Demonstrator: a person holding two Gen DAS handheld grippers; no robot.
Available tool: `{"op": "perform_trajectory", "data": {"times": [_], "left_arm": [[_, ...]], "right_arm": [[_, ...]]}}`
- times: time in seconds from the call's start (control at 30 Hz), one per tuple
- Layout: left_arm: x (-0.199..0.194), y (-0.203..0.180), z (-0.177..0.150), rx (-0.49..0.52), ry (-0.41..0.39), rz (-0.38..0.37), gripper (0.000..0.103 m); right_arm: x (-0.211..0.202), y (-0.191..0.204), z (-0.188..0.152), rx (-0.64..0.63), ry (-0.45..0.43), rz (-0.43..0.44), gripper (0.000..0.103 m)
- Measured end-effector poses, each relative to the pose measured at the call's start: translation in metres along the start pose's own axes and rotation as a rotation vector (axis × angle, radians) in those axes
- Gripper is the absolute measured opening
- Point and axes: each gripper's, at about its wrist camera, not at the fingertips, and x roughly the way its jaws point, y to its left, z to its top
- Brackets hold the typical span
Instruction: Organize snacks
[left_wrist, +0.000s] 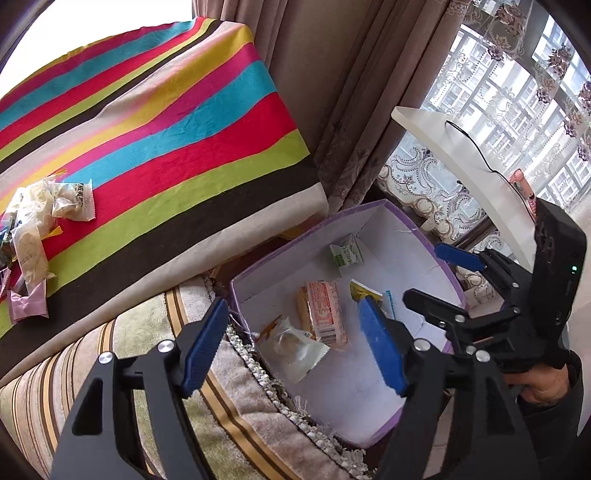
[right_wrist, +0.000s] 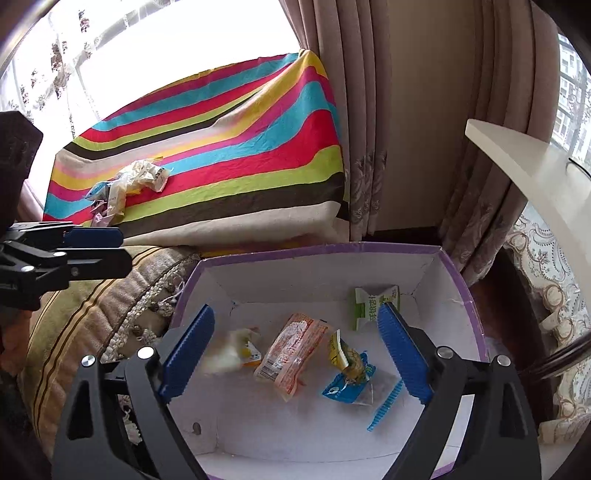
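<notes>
Right gripper (right_wrist: 295, 350) hanging open and empty over the purple-rimmed box (right_wrist: 476, 325); left gripper (left_wrist: 291, 343) also open, empty, above box's near edge. Five snacks lying in box already; orange packet (right_wrist: 291, 354) mid-floor, long axis running diagonally toward the far right corner. Pile of snacks (left_wrist: 33, 225) sitting on striped desk (left_wrist: 207, 147) near its left edge, so roughly halfway, I'd guess

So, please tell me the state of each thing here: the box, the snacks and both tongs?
Purple box: open, no lid on, partly filled.
Orange packet: lying flat in the box.
Green packet: in the box's far corner.
Snack pile: on the striped cloth, not sorted.
Left tongs: open, empty.
Right tongs: open, empty, over the box.
</notes>
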Motion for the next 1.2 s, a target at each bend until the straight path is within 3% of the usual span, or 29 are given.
{"op": "perform_trajectory", "data": {"times": [0.17,0.37,0.5,0.6,0.67,0.73,0.8,0.97,1.07,1.2], "left_arm": [[-0.004,0.008,-0.005,-0.020,-0.009,0.008,0.073],[-0.016,0.014,-0.005,-0.047,-0.050,0.027,0.073],[-0.030,0.017,-0.004,-0.040,-0.093,0.060,0.073],[-0.039,0.024,-0.006,-0.056,-0.112,0.078,0.073],[-0.042,0.031,-0.007,-0.075,-0.118,0.091,0.073],[-0.042,0.037,-0.007,-0.091,-0.116,0.098,0.073],[-0.043,0.042,-0.007,-0.103,-0.114,0.103,0.073],[-0.051,0.054,-0.007,-0.127,-0.134,0.114,0.073],[-0.053,0.066,-0.007,-0.158,-0.138,0.114,0.073],[-0.056,0.083,-0.009,-0.192,-0.141,0.122,0.073]], "right_arm": [[-0.067,-0.006,-0.017,-0.167,-0.071,-0.142,0.087],[-0.144,-0.076,-0.056,-0.189,-0.044,-0.305,0.085],[-0.168,-0.126,-0.069,-0.098,-0.030,-0.223,0.080],[-0.163,-0.153,-0.075,-0.074,0.015,-0.176,0.080],[-0.152,-0.164,-0.070,-0.102,0.072,-0.185,0.080],[-0.147,-0.176,-0.056,-0.118,0.071,-0.168,0.080],[-0.143,-0.193,-0.036,-0.118,0.042,-0.159,0.080],[-0.165,-0.233,0.011,-0.056,-0.087,-0.259,0.084],[-0.181,-0.231,0.018,-0.033,-0.141,-0.301,0.088],[-0.177,-0.194,0.020,-0.051,-0.128,-0.360,0.089]]}}
